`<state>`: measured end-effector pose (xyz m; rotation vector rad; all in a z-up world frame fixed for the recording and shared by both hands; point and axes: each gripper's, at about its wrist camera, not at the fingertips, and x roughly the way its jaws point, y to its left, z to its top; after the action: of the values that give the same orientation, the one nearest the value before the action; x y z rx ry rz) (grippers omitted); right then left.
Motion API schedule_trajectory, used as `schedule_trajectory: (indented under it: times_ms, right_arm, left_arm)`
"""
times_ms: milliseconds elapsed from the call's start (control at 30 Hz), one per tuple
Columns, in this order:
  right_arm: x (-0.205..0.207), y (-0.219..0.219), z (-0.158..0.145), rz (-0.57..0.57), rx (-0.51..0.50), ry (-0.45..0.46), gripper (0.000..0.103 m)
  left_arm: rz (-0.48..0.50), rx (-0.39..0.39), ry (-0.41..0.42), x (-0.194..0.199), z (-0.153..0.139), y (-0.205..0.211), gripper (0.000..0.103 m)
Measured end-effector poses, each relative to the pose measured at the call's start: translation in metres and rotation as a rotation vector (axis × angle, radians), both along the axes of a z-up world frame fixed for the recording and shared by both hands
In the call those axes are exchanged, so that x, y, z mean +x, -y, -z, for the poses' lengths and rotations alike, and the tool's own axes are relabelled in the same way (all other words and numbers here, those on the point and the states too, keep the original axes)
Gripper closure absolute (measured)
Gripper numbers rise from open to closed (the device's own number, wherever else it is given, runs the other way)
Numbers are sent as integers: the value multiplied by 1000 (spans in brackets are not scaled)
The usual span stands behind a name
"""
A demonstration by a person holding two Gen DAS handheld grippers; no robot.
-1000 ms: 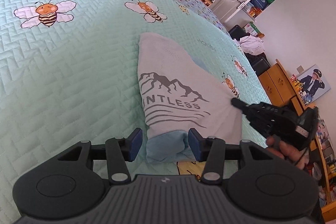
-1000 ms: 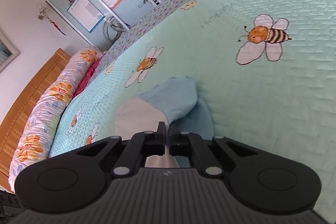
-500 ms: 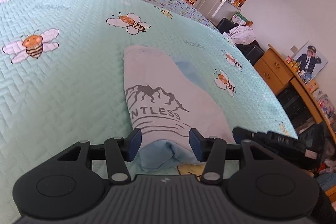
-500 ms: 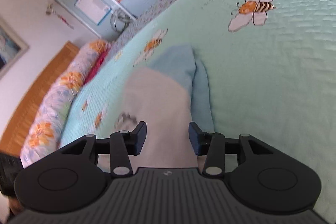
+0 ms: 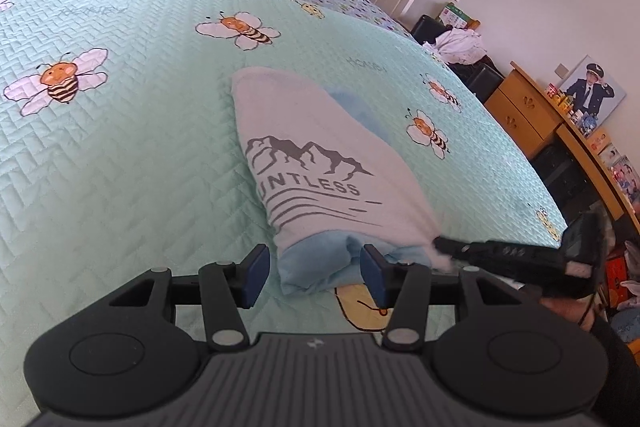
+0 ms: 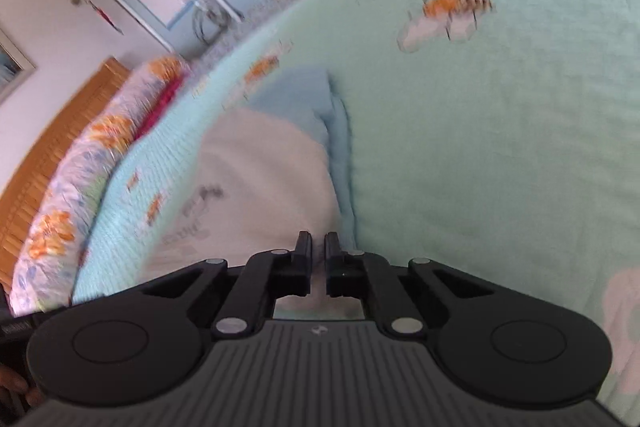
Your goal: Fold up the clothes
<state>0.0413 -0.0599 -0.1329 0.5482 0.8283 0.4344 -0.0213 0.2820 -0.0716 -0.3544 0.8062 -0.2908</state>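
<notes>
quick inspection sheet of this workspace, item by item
surface: mint quilted bedspread with bee prints, on a bed
job's things: one folded shirt, white panel with a grey mountain print on top, light blue fabric showing at its near end and far side
clutter: nothing seen on the bedspread beside the shirt
grippers: left gripper jaws wide open, straddling the shirt's near blue end without touching; right gripper jaws nearly closed at the shirt's near edge, grip on fabric unclear through blur
cables: nothing seen on the bed
surroundings: floral bolster by a wooden headboard, wooden dresser, framed photo, pile of clothes, open doorway
</notes>
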Motion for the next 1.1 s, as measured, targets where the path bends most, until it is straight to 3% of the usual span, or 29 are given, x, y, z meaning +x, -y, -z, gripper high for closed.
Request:
schedule_trajectory:
  times_ms: [133,300,500,600,767,933,1067,1100]
  right_arm:
    - [0,4,1,3,-32,-2,92]
    - [0,9,1,8,-71,-5,98]
    - [2,-5,-30,-3,-29,113,77]
    - [3,-13,-46,-8,-6,175,77]
    - [50,-36,-51,-28,-58,170,77]
    - [110,-38,-49,-15,-11,130,70]
    - [139,-77,-33,-238,-72,123,74]
    - [153,-85,-19,-268,-153,85,79]
  left_arm:
    - [30,10,3,2,-1,8,49]
    - [20,5,-1,4,0,8,48]
    - [58,5,34,3,-9,13,48]
    - [101,33,84,11,-20,24,48]
    - [169,97,134,31,-23,47,45]
    - [186,113,64,47,2,55,45]
    - [190,122,21,50,20,56,45]
    - [188,120,9,51,24,56,45]
